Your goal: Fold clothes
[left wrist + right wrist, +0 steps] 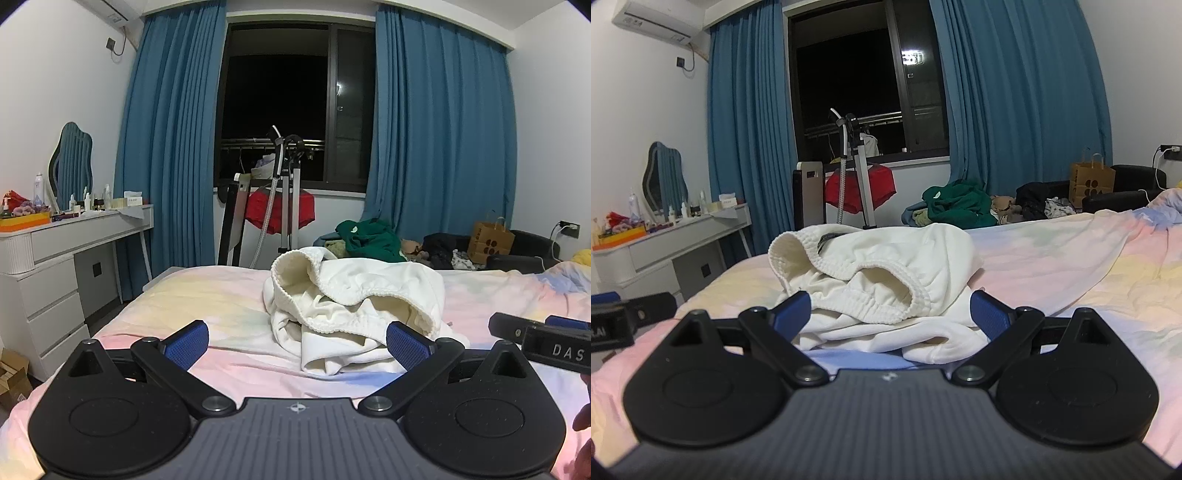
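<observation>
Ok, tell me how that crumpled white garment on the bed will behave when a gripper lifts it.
The white garment lies in soft, slumped folds, so it will probably hang limp and unfurl. Its ribbed elastic hem looks thicker, likely a firmer hold. Grabbed by one layer, the rest may drag on the bedsheet.

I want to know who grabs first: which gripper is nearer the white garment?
Right. The right gripper has its open fingers either side of the white garment, at its near edge. The left gripper, also open, sits a little short of it, off to its left.
</observation>
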A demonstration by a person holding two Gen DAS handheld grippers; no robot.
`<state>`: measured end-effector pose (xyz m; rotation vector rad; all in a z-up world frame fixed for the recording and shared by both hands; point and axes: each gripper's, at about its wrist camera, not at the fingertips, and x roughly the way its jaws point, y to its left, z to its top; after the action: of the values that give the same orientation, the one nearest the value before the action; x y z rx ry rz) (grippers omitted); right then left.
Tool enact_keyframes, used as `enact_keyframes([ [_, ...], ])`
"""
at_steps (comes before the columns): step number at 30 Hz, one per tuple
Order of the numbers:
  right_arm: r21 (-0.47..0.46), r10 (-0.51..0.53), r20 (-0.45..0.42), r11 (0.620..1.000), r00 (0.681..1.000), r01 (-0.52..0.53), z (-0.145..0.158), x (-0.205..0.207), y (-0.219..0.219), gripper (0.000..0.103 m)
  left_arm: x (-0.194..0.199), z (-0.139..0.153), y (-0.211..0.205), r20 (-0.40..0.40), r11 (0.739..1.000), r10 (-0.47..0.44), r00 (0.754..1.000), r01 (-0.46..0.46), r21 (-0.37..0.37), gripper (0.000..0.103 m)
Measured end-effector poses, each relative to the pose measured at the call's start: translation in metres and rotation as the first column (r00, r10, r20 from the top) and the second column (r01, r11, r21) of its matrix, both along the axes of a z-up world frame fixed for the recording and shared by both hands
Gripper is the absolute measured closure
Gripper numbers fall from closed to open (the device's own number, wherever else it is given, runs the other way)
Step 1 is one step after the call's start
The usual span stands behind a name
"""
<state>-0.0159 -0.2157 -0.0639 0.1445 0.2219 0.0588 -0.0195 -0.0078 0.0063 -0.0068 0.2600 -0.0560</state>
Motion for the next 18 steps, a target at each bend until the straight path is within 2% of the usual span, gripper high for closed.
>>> enact_keyframes([
  [18, 0.007, 0.0, 0.031, 1.0, 1.0, 0.0, 0.0033, -0.0055, 0.0005, 0.009, 0.002, -0.0032, 0.0075, 0.0, 0.999, -0.002, 1.0, 0.002, -0.043, 0.0],
])
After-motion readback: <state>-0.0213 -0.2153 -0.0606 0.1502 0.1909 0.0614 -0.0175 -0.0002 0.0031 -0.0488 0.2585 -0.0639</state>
